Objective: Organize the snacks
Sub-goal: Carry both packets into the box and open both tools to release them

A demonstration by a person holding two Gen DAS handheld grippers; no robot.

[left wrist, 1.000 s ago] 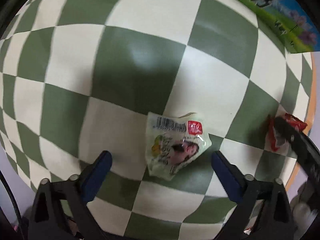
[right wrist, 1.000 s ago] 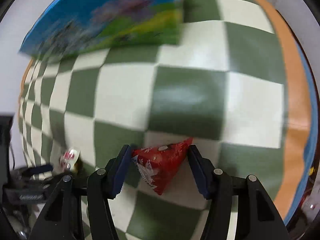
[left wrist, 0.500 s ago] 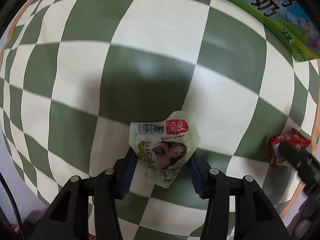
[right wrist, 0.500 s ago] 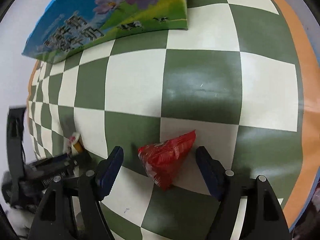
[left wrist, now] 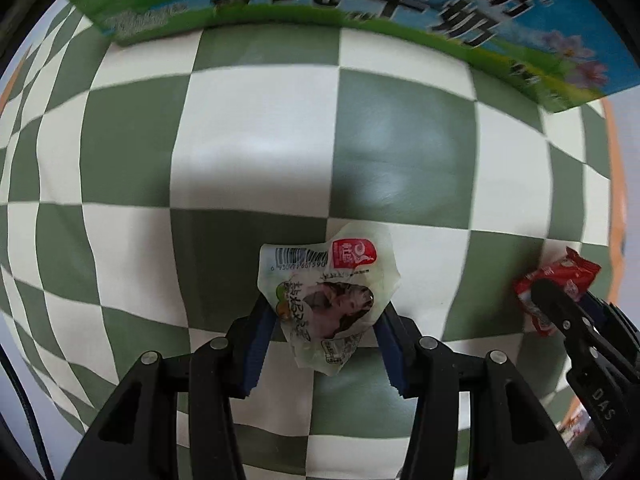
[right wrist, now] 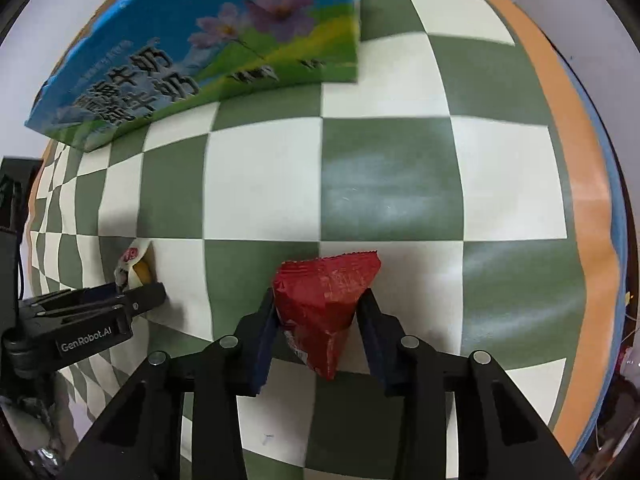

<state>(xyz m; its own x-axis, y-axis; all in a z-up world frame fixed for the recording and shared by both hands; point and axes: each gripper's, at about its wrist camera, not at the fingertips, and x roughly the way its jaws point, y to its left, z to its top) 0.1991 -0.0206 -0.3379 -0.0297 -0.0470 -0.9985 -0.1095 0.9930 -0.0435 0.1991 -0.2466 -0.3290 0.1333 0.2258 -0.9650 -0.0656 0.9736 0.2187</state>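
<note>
Two views are looking down onto a desk [left wrist: 256, 140] covered in a green-and-white checked cloth. Nearest the left camera, the left hand-held gripper [left wrist: 326, 316] is clenching a pale snack packet [left wrist: 328, 296] printed with a barcode and a red logo, its blue pads pressing both sides. In the right view, the right hand-held gripper [right wrist: 318, 316] is likewise squeezing a red triangular snack packet [right wrist: 324, 300]. Whether either packet is clear of the cloth is hard to tell. Each gripper is also showing at the edge of the other's view, so the two are working side by side. Beyond them, across open cloth, a blue and green milk carton box [right wrist: 208, 44] is standing at the far side. The pick-up step appears to be finishing; the next move probably calls for carrying both packets together toward that box, or wherever snacks are being gathered, without loosening either grip.
</note>
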